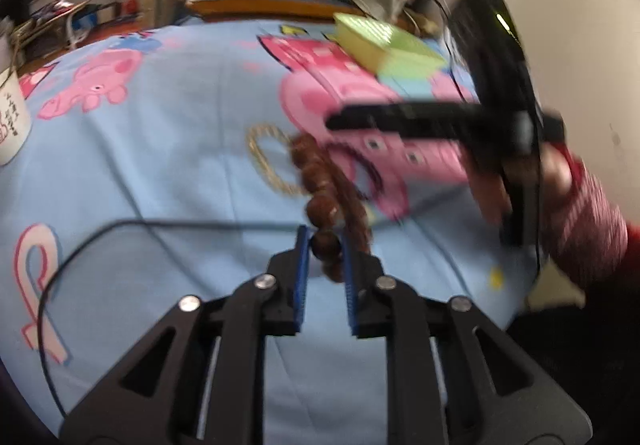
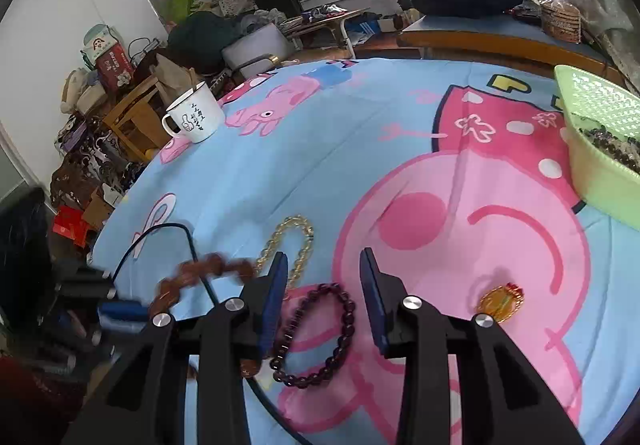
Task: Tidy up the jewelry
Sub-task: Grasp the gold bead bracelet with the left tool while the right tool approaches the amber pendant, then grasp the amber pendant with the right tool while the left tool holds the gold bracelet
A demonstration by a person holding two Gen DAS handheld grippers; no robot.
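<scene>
My left gripper [image 1: 325,247] is shut on a bead of the brown bead bracelet [image 1: 316,173], whose string trails away over the blue cartoon cloth [image 1: 160,165]. In the right wrist view that brown bracelet [image 2: 200,271] hangs blurred from the left gripper [image 2: 120,311] at the lower left. My right gripper [image 2: 324,265] stands open above a dark purple bead bracelet [image 2: 344,325] that lies flat on the cloth. A gold chain bracelet [image 2: 296,233] lies just past its left finger. A small gold and red pendant [image 2: 500,301] lies to the right. The right gripper [image 1: 336,121] shows side-on in the left wrist view.
A green mesh basket [image 2: 592,181] holding beads stands at the right edge of the cloth. A white mug [image 2: 196,117] sits at the far left corner. A black cable [image 2: 188,241] loops across the near side. Cluttered furniture lies beyond the table.
</scene>
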